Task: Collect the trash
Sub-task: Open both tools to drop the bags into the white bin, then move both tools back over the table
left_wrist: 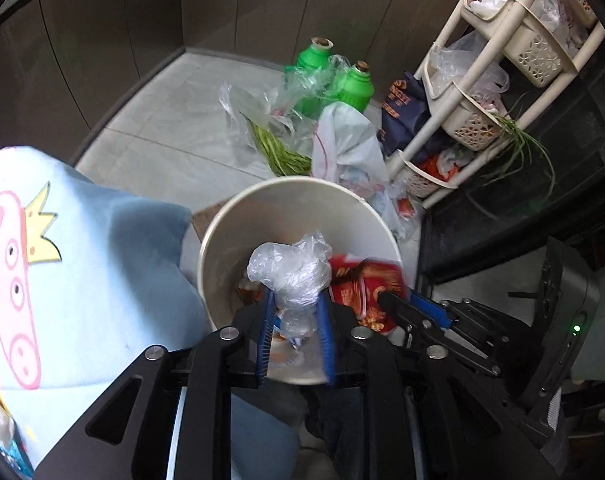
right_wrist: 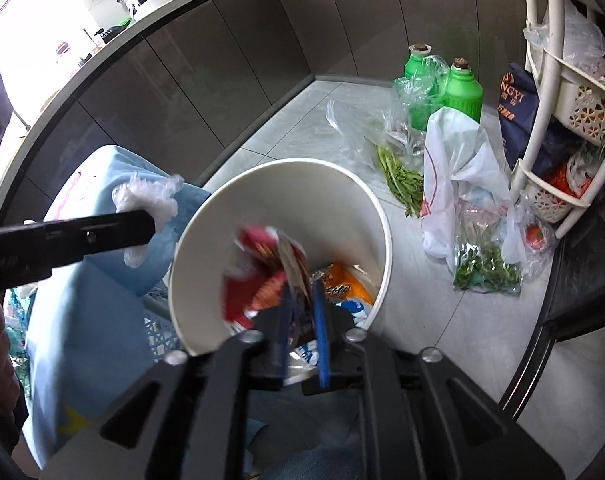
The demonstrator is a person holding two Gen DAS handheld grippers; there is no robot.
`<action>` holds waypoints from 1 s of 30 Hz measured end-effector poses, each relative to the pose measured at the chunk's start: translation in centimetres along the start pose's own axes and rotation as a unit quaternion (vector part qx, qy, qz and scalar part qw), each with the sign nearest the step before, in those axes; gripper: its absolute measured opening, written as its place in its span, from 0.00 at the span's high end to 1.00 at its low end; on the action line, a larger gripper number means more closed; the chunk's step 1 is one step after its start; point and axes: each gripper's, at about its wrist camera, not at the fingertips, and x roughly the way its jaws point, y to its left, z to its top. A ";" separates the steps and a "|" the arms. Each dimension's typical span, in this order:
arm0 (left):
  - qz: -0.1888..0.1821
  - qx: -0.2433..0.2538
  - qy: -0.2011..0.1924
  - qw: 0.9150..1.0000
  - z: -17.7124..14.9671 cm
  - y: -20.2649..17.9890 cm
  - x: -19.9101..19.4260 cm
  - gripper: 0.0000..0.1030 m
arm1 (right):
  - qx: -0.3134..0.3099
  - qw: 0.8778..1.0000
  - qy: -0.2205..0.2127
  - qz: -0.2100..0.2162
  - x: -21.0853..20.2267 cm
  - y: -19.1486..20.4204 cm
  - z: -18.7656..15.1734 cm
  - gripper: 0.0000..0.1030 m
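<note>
Left wrist view. I had the left gripper (left_wrist: 294, 320) tipped down over the mouth of the white bin (left_wrist: 222, 240), so that whatever it let go would land inside. A crumpled clear plastic bag (left_wrist: 290, 272) sat between its blue fingers (left_wrist: 266, 332); the jaws stood partly apart, and the blur kept me from telling whether the pads pressed the plastic or merely flanked it. To the right, the right gripper (left_wrist: 394, 304) reached in over the near rim with a red snack wrapper (left_wrist: 362, 288) at its tip. A light blue cloth (left_wrist: 102, 280) with a pink cartoon print lay draped to the left of the bin. Farther off stood two green bottles (left_wrist: 342, 84), loose bags of greens (left_wrist: 278, 148) on the tiled floor (left_wrist: 162, 132), and a white basket rack (left_wrist: 494, 92) at the far right.

Right wrist view. The wrapper (right_wrist: 266, 272) hung smeared with motion above the bin (right_wrist: 206, 264), just beyond the right gripper (right_wrist: 300, 340). Its jaws stood somewhat apart, so I judged the wrapper was slipping free rather than gripped. An orange packet (right_wrist: 346, 284) already lay at the bottom. The left gripper (right_wrist: 150, 220) came in from the left with the plastic bag (right_wrist: 150, 196) at its tip, near the rim. I judged both pieces were positioned for a drop into the bin.
</note>
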 end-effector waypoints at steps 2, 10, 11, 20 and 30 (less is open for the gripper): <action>0.007 -0.002 -0.019 1.000 0.1 0.1 -0.5 0.45 | -0.014 1.000 -0.007 -0.007 -0.1 0.1 0.0 0.59; 0.050 -0.028 -0.095 0.994 0.3 0.2 -3.7 0.08 | -0.064 0.997 -0.052 -0.012 -2.0 1.1 -0.2 0.04; 0.053 -0.029 -0.095 0.994 0.4 0.2 -3.9 0.08 | -0.065 0.996 -0.053 -0.013 -2.3 1.2 -0.1 0.04; 0.056 -0.048 -0.107 0.992 -0.7 0.7 -7.5 0.08 | -0.075 0.995 -0.055 -0.027 -4.6 2.7 0.1 0.03; 0.061 -0.078 -0.139 0.985 -2.9 1.0 -14.8 0.08 | -0.108 0.990 -0.086 -0.003 -10.0 7.3 1.1 0.03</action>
